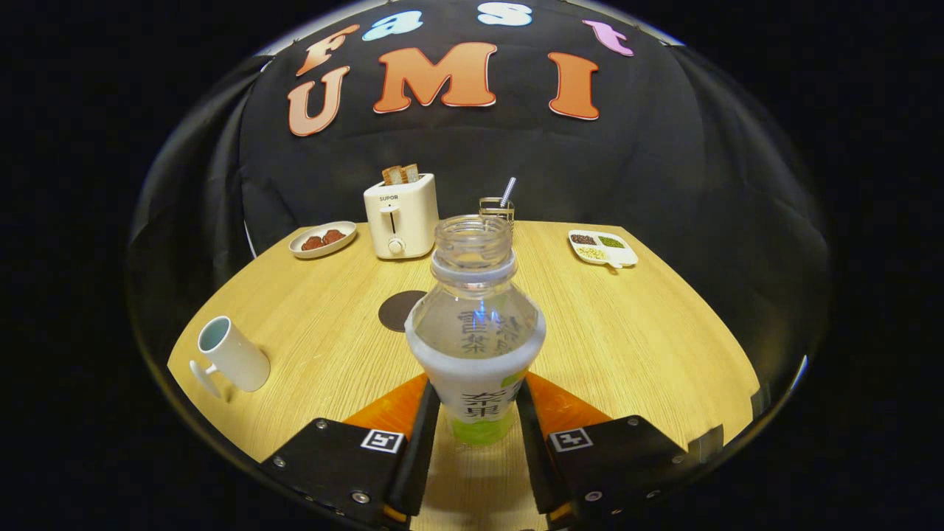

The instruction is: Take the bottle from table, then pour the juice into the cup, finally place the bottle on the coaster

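Note:
A clear uncapped bottle (pixel 476 332) with a white and green label stands upright between my two fingers. My gripper (pixel 478 417) is shut on its lower labelled part, both pads pressing its sides. A dark round coaster (pixel 398 310) lies on the wooden table (pixel 627 339) just beyond the bottle, a little to its left, partly hidden by it. A white cup (pixel 232 354) with a handle stands further left near the table's front edge, its opening tipped toward the far side.
At the back of the table stand a white toaster (pixel 400 215) with bread slices, an oval plate (pixel 322 239) with dark food to its left, a wire holder (pixel 497 209) with a straw behind the bottle, and a divided dish (pixel 602 247) at the right.

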The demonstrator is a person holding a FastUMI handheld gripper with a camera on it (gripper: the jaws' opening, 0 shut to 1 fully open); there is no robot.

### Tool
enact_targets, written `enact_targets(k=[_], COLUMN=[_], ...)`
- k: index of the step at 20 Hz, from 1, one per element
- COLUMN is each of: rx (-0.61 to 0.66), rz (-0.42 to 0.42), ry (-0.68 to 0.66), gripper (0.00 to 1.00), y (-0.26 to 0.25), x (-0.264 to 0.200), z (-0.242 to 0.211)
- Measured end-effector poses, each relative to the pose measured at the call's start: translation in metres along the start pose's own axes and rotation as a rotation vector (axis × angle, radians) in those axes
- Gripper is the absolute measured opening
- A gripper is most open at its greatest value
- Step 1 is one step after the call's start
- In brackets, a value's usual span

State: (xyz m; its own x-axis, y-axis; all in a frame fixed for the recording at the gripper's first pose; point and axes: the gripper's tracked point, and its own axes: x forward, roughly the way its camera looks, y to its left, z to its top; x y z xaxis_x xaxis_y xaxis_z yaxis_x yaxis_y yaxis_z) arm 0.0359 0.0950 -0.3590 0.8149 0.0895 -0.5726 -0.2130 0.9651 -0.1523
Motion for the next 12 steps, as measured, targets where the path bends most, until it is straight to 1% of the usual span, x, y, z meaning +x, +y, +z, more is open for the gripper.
enact_targets(k=[4, 7, 9, 12], rx=[-0.026, -0.068, -0.131, -0.261], rz=[-0.049, -0.069, -0.090, -0.134], ry=[0.019, 0.011, 0.006, -0.009], gripper=[0.57, 0.55, 0.54, 0.55], y=[0.008, 0.021, 0.030, 0.047], x=[-0.007, -0.011, -0.016, -0.020], z=[0.006, 0.018, 0.028, 0.041])
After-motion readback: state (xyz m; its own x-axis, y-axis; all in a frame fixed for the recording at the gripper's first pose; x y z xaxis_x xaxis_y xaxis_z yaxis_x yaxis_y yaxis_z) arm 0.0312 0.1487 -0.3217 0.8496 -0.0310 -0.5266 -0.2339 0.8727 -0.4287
